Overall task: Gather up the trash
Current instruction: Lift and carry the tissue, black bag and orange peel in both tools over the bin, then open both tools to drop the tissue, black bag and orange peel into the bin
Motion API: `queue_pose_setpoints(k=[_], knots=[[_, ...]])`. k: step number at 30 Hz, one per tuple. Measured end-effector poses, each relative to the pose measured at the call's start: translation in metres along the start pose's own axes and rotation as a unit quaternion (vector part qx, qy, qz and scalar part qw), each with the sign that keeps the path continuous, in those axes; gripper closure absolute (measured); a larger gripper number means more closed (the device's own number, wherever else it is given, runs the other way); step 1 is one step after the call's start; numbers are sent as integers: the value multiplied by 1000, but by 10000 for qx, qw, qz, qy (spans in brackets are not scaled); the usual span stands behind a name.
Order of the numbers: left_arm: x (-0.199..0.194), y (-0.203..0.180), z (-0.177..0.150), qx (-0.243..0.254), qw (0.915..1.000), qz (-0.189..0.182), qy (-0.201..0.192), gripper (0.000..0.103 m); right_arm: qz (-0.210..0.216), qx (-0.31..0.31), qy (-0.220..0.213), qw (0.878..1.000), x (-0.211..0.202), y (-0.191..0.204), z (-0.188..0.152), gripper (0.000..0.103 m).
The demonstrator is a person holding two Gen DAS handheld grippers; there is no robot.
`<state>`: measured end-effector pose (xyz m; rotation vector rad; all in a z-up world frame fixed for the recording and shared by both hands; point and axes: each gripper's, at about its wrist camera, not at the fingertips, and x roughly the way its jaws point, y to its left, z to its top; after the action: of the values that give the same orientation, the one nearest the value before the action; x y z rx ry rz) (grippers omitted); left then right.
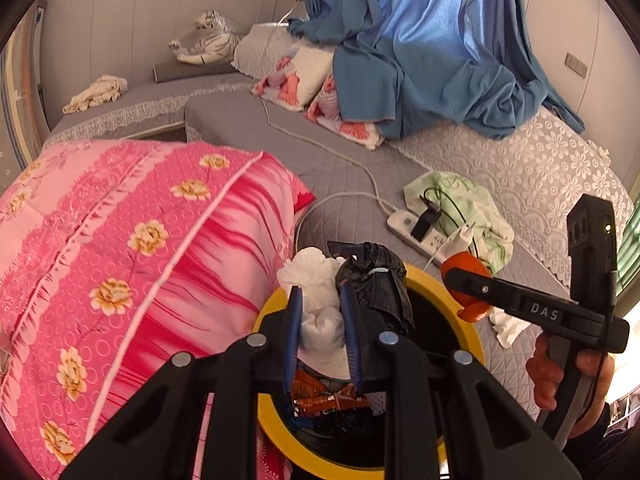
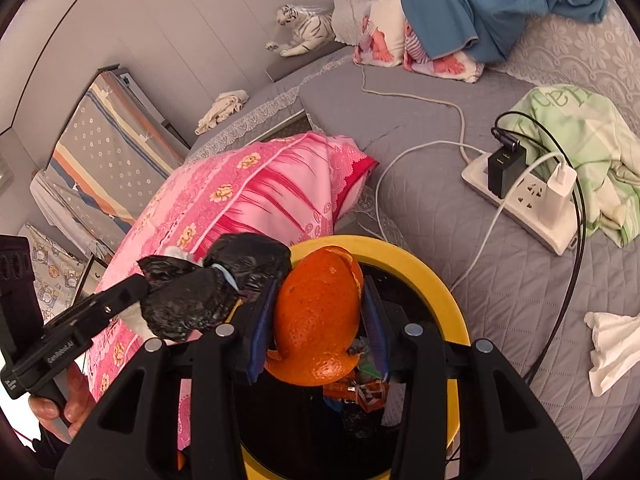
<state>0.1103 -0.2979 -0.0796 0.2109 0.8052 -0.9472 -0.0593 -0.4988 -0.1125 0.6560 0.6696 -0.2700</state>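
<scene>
The left gripper (image 1: 322, 316) squeezes a white tissue wad (image 1: 320, 320) and the right gripper (image 2: 318, 320) clamps an orange peel (image 2: 316, 320), both above the yellow-rimmed bin (image 2: 416, 256).

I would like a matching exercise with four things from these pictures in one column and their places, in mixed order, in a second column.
Things:
1. orange fruit peel
2. crumpled white tissue with a black plastic bag
3. flat white tissue
4. black charger plug

Places:
A. in the white power strip
B. lying on the grey quilted bed cover
C. in the left hand-held gripper
D. in the right hand-held gripper

Pairs: 1-D, 2-C, 3-B, 4-A
</scene>
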Motion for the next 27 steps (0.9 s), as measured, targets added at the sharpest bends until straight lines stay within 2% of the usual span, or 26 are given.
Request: queue_pose_setpoints(k=[17, 23, 25, 27], knots=[[38, -3, -21, -99, 9980, -238, 582, 84, -82, 373, 651, 9971, 37, -27, -23, 63], [43, 1, -25, -241, 9967, -352, 693, 82, -197, 407, 732, 9963, 40, -28, -24, 60], [43, 4, -27, -337, 9959, -429, 727, 79, -248, 402, 734, 9962, 41, -28, -23, 58], [43, 7, -27, -431, 9952, -494, 729, 70, -255, 435, 710, 9962, 40, -29, -22, 54]])
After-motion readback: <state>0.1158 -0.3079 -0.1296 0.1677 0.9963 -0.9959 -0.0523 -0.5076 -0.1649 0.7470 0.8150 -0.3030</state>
